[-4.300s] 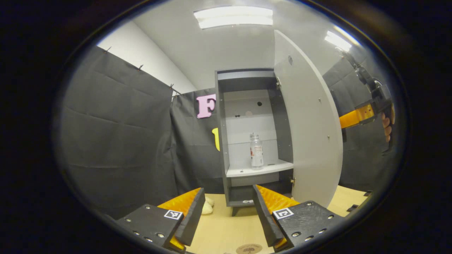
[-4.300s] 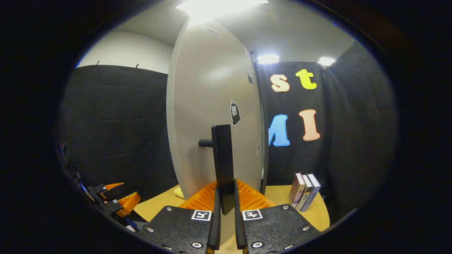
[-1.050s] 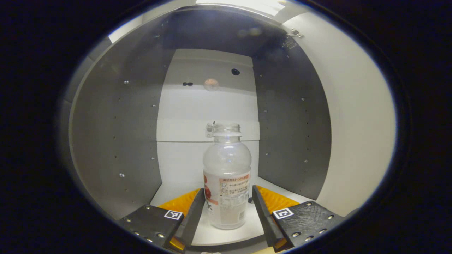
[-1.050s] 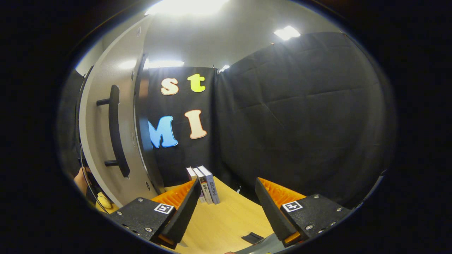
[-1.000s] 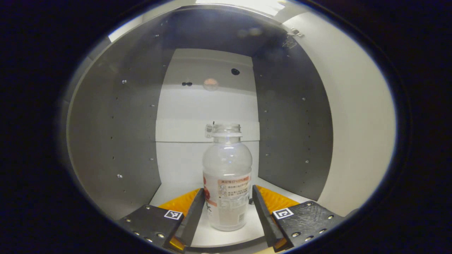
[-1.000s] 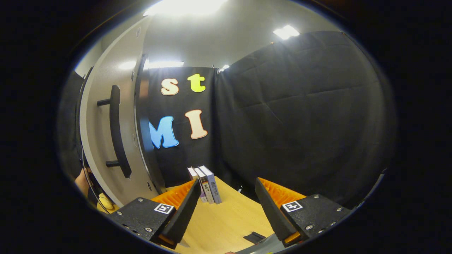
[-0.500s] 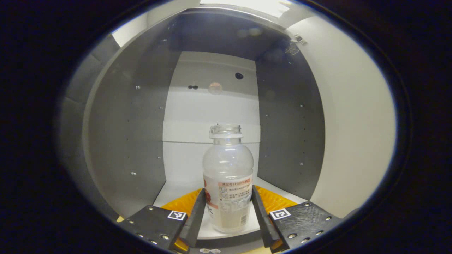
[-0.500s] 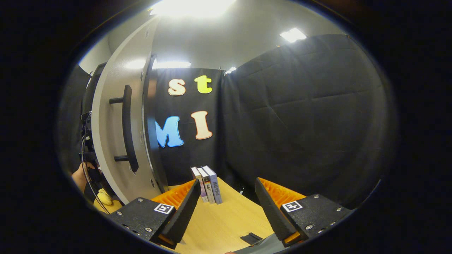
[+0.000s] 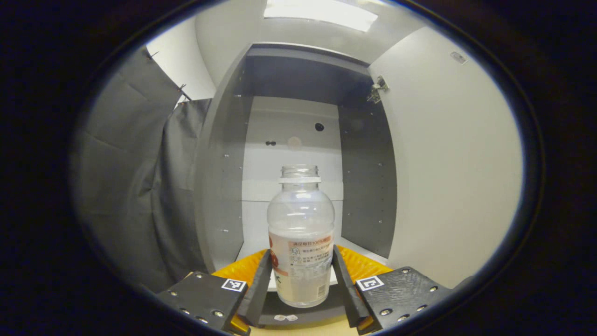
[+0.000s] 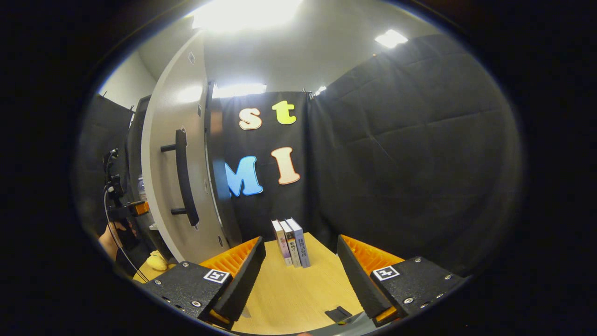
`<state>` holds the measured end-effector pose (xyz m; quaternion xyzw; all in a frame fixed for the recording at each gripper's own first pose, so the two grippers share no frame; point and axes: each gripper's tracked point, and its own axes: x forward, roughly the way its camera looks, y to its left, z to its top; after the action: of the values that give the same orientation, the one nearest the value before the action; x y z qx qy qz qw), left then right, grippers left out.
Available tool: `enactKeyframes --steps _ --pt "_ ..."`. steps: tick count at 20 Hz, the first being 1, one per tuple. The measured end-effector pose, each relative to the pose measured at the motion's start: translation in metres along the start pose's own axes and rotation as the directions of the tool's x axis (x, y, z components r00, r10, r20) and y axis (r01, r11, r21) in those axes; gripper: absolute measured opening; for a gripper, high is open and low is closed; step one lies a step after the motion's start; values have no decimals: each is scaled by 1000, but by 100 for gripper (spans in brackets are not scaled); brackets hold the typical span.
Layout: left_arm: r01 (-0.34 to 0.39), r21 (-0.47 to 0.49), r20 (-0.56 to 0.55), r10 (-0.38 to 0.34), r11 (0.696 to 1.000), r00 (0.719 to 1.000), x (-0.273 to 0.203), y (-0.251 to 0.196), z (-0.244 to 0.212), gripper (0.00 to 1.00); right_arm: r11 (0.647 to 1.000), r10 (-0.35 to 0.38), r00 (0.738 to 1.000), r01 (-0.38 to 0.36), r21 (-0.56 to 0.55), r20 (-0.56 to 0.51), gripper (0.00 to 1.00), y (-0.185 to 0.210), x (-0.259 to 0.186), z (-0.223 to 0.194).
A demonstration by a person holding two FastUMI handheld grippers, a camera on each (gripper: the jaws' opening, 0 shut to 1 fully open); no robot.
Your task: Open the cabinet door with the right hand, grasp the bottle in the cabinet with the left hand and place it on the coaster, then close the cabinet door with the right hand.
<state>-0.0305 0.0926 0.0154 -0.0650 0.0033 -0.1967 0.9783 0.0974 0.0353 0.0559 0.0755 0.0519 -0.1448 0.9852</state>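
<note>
Left gripper clamps a clear plastic bottle, upright, maybe just off the shelf; right gripper gapes empty.

In the right gripper view, the right gripper is held with its jaws wide apart, and nothing is gripped between them. Beyond the fingers, three books are stood upright near the far edge of the wooden worktop. The open cabinet door (with a black bar handle) is seen at the left. Past the door's edge, the left gripper is seen, held by a hand.
</note>
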Motion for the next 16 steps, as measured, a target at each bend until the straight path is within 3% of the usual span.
enactKeyframes --steps 2,5,7,9,10,11,12,14,16 --pt "-12 7 7 12 1000 1000 -1 0 -1 65 1000 23 1000 -23 0 11 95 -2 -5 5" --pt "-35 16 5 35 999 999 -1 1 -1 65 999 53 998 -53 -3 15 95 -4 -12 7" --pt "-46 14 6 46 999 999 -3 2 1 75 997 79 997 -79 0 15 95 -3 -17 9" --pt "-56 14 2 56 998 998 -2 2 -1 75 995 100 995 -100 -3 15 95 -4 -20 8" --pt "-60 15 5 60 998 998 -3 2 0 65 994 110 994 -110 -4 16 91 -4 -22 8" --pt "-64 18 6 64 998 998 -3 2 1 75 993 119 993 -119 -4 17 95 -5 -24 8" --pt "-70 21 6 70 997 998 -4 3 -1 75 992 129 991 -129 -1 17 95 -4 -25 7" --pt "-80 18 -1 80 997 997 -4 4 -2 65 989 148 989 -149 11 16 95 -4 -28 5" --pt "-88 13 -7 88 996 996 -5 4 -2 70 986 163 987 -163 24 14 95 -3 -30 2"
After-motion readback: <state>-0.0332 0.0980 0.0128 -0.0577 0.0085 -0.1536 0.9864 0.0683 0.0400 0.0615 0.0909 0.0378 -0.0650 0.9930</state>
